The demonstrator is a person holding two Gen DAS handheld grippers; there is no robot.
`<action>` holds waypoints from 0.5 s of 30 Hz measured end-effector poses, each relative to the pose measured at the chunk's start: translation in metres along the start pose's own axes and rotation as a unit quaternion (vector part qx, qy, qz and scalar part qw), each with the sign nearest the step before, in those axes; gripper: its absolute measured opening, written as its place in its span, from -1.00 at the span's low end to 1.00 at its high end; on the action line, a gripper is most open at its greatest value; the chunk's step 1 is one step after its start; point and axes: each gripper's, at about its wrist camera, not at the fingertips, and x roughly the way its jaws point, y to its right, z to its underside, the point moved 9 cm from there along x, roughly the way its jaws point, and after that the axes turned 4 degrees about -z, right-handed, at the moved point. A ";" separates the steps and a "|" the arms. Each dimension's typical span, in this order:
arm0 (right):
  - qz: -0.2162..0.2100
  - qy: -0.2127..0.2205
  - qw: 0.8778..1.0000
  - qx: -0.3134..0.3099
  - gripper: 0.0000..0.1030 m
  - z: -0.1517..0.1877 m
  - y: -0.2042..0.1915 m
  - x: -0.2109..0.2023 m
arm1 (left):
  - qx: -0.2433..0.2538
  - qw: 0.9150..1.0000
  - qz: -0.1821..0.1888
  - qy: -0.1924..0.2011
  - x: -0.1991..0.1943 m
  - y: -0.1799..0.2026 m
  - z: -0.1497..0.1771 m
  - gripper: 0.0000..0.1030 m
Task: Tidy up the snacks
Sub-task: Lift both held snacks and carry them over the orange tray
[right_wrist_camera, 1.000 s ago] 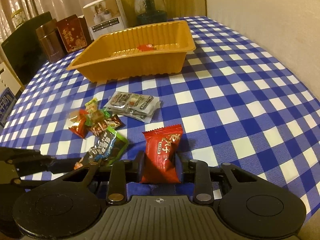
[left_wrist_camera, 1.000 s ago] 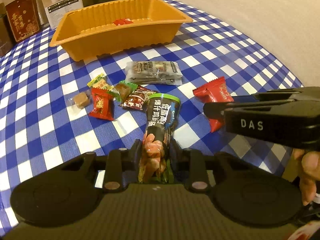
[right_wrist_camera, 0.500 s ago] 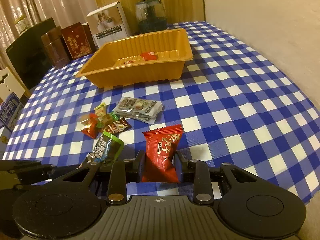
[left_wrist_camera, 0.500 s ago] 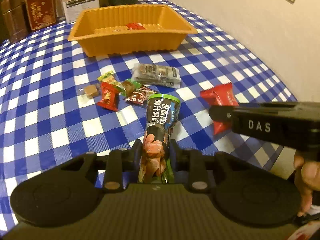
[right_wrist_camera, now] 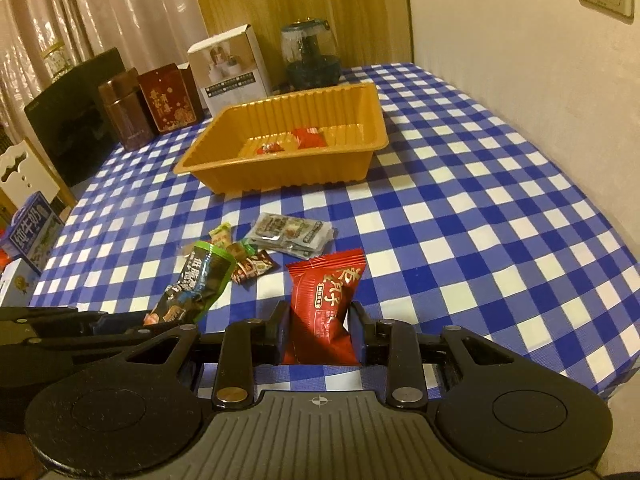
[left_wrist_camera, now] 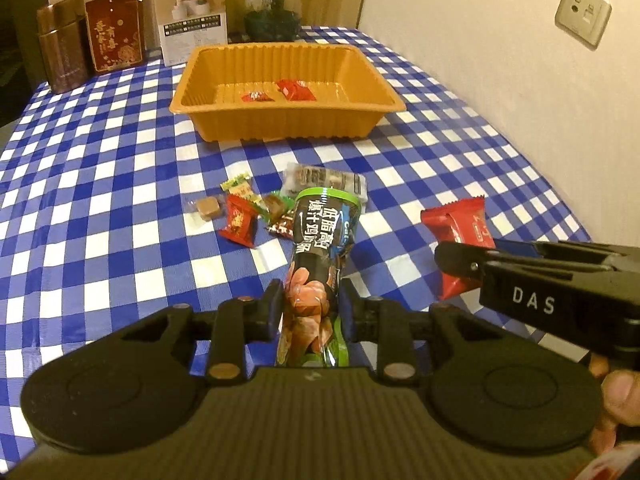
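- Left gripper was clamped on the dark green-edged snack pouch; pouch stuck out forward past the fingers, off the table.
- Right gripper was clamped on the red snack packet, also held clear of the cloth.
- In the left wrist view the right gripper showed at the right edge, red packet in its tip, a hand behind it.
- Orange tray sat farther back on the blue-and-white checked tablecloth, with two small red sweets lying on its floor.
- Loose pile between grippers and tray: clear multi-pack, small red candy, caramel cube, green-wrapped sweets, a brown-wrapped one partly hidden behind the pouch.
- Behind the tray, at the table's far edge: white carton, red box, brown tin, glass jar.
- Wall socket on the wall to the right.
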 end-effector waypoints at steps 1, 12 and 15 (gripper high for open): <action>0.000 0.001 1.000 0.000 -0.39 -0.001 0.000 -0.002 | -0.001 1.000 -0.001 0.001 -0.001 0.000 -0.001 -0.49; -0.001 0.009 1.000 0.001 -0.39 -0.013 0.004 -0.007 | -0.007 1.000 0.001 0.007 -0.006 0.002 -0.012 -0.49; -0.003 0.011 1.000 0.001 -0.39 -0.018 0.005 -0.004 | -0.007 1.000 0.001 0.011 -0.006 0.003 -0.019 -0.49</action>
